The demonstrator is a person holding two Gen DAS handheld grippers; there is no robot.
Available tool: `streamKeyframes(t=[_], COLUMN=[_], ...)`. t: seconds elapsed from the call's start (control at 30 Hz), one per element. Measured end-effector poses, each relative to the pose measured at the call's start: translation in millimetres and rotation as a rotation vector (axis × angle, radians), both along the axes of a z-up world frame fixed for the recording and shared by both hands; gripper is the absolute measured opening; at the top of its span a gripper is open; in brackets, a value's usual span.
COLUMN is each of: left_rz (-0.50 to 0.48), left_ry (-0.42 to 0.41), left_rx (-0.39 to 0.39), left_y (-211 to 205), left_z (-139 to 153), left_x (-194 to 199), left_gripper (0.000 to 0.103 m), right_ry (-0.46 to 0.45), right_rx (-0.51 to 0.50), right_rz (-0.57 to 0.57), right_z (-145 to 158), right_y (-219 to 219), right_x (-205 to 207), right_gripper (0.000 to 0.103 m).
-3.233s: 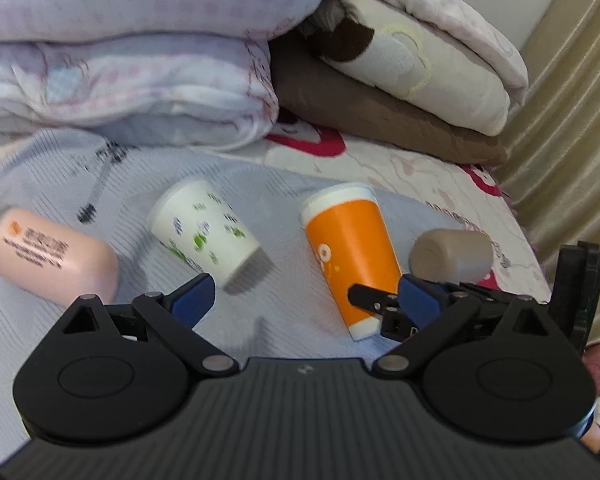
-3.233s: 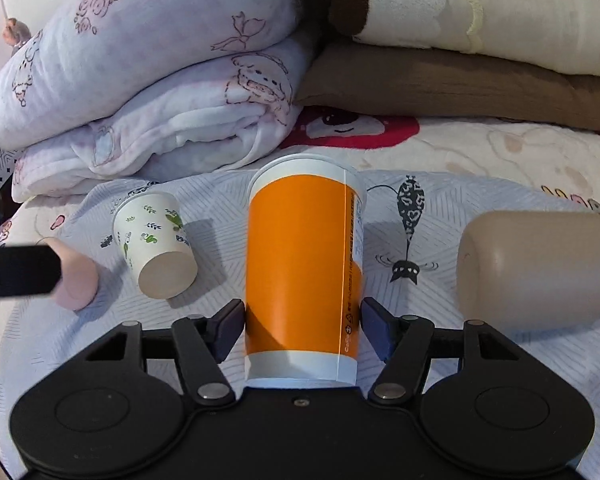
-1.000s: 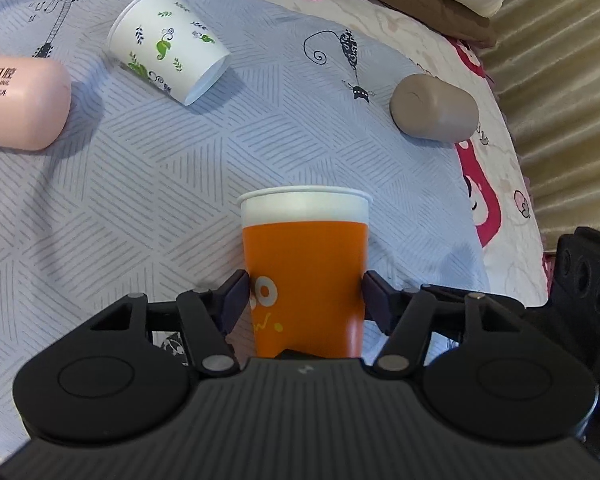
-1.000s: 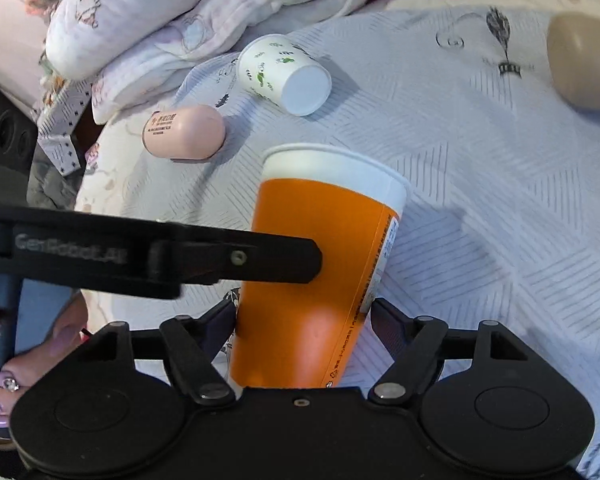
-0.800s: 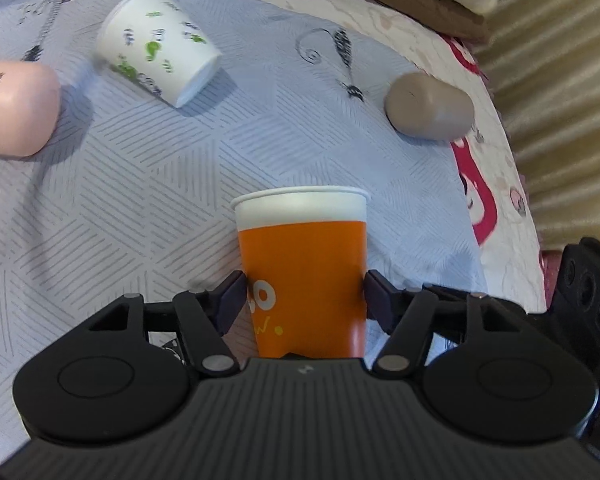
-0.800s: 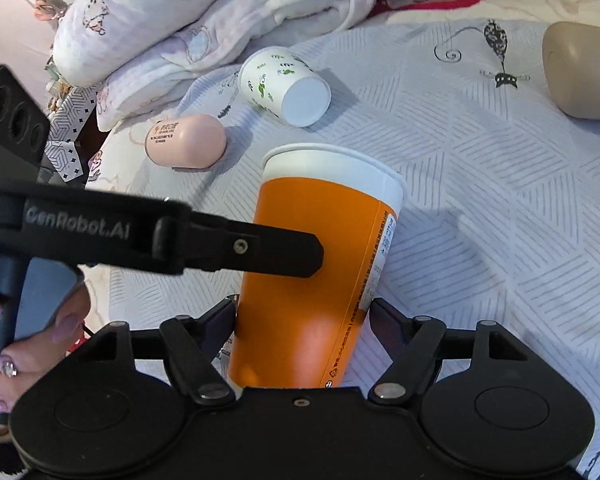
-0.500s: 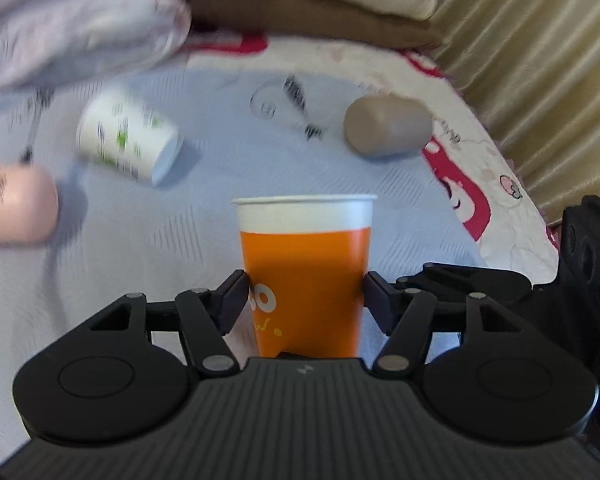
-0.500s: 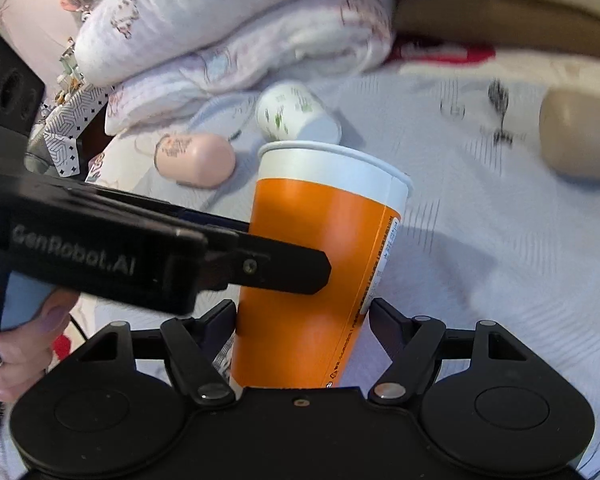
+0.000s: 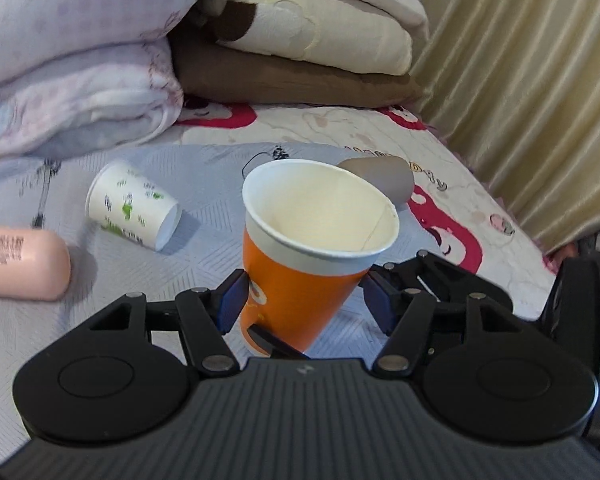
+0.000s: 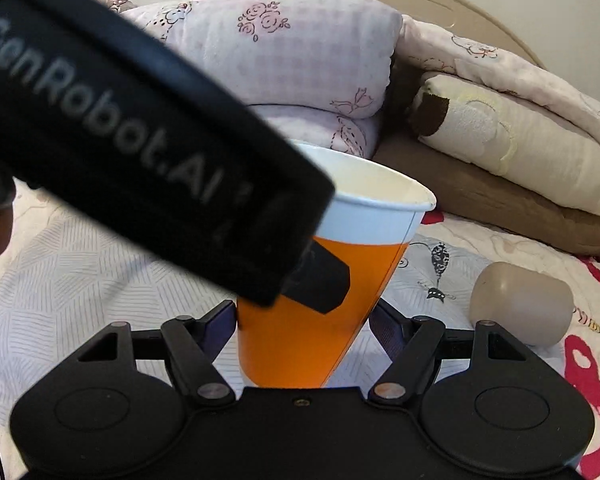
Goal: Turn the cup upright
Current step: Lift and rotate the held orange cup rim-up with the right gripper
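An orange paper cup with a white rim (image 9: 296,284) stands mouth up, tilted a little, between the fingers of my left gripper (image 9: 306,300). Its cream inside shows. The left finger touches the cup; the right finger stands a little off it. In the right wrist view the same cup (image 10: 300,344) sits between the fingers of my right gripper (image 10: 306,326), with small gaps on both sides. The left gripper's black body (image 10: 140,148) crosses that view and hides the cup's upper left.
A white cup with green prints (image 9: 134,205), a pink cup (image 9: 20,264) and a taupe cup (image 9: 384,178) (image 10: 520,304) lie on their sides on the grey bedspread (image 9: 204,248). Folded quilts (image 9: 80,60) and pillows (image 9: 312,40) are stacked behind. A curtain (image 9: 540,80) hangs at right.
The orange cup has been turned from lying on the bed to mouth up. Both grippers tilted level, and their fingers have eased off the cup's sides.
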State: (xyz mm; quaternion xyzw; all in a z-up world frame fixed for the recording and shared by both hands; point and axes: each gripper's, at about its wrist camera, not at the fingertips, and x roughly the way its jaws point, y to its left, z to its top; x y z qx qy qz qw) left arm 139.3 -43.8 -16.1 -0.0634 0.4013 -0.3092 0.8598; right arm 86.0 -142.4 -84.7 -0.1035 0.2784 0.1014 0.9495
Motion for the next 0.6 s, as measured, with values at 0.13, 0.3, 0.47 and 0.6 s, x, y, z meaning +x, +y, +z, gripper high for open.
streamKeyframes(t=[0.13,0.3,0.47,0.6], left_rz=[0.039,0.030,0.013,0.018], left_ry=[-0.004,-0.074,-0.039,0.000], left_rx=[-0.033,0.018,0.055,0.052], left_y=[6.2,-1.1,-3.6,-1.2], left_z=[-6.2,-8.6,-14.9,-18.5], left_x=[0.0,-7.8,-9.4,-11.2], left_gripper=[0.062,0.062,0.062,0.062], right_ry=[-0.037,-0.093,-0.076,-0.071], right_rx=[-0.010,-0.009,-0.004,-0.041], right_rz=[-0.001,-0.012,-0.019,-0.008], right_z=[-7.1,-12.4,-20.9,-26.0], right_y=[-0.2,-2.2,-6.3,-5.1], right_x=[0.4,5.8,11.0,13.6], right_gripper=[0.078,0.078,0.078,0.078])
